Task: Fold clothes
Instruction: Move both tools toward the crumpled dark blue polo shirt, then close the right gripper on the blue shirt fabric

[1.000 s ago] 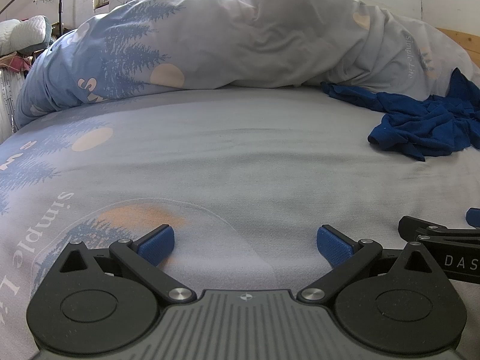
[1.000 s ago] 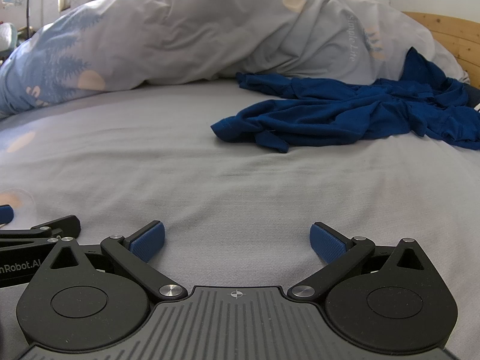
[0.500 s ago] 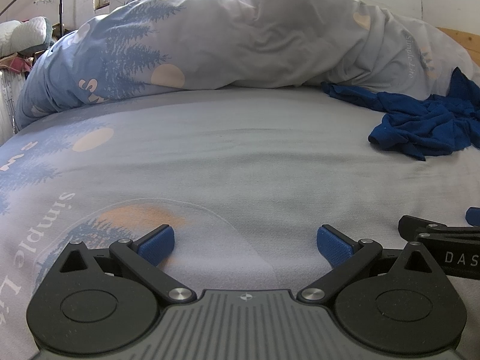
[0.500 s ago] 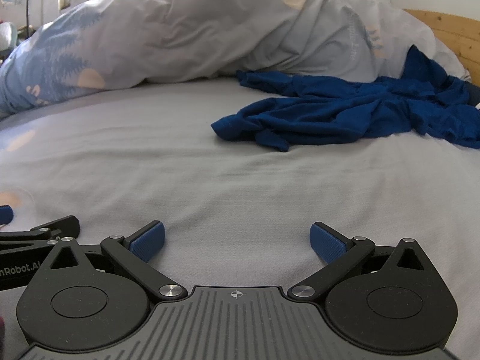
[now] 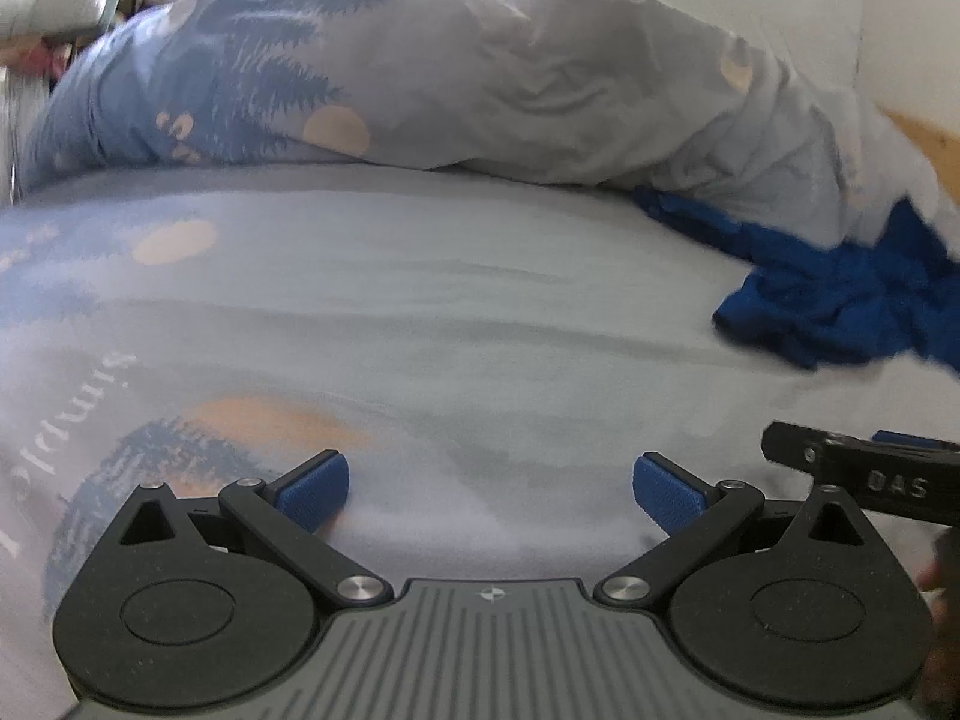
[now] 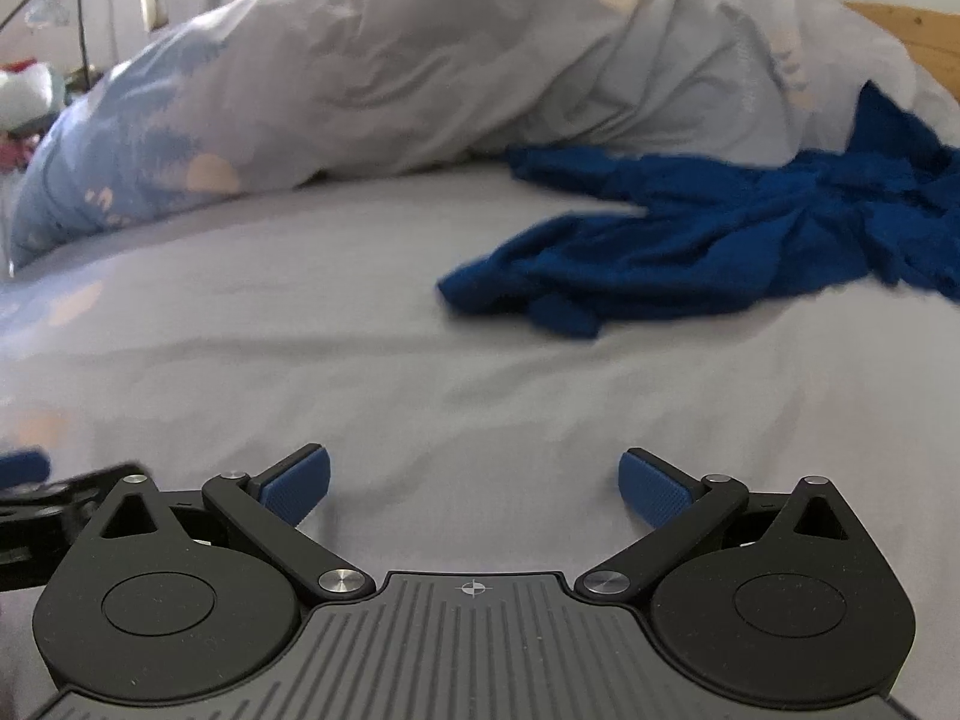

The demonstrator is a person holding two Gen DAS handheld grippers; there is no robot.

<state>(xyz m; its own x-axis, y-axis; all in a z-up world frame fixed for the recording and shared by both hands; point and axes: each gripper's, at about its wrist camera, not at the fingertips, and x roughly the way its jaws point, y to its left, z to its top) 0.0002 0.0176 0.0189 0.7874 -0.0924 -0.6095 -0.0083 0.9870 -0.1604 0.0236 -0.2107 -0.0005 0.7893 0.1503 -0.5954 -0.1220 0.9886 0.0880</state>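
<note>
Blue garment (image 6: 720, 240) crumpled on sheet (image 5: 420, 312) printed "simple"; right gripper (image 5: 864, 474) marked "DAS".

The left gripper (image 5: 491, 491) hangs low over the printed grey bedsheet (image 5: 420, 312), its 2 blue pads (image 5: 313, 491) spread wide with nothing between them. A crumpled blue garment (image 5: 840, 300) lies far right against the heaped duvet (image 5: 480, 72); the right gripper (image 5: 864, 477) shows at the right edge

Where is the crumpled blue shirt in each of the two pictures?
Left wrist view: the blue shirt lies at the right edge, halfway up, partly cut off.
Right wrist view: the blue shirt spreads across the right half, above the middle.
Shared landmark: the bunched grey duvet just behind it, touching its far edge.
</note>
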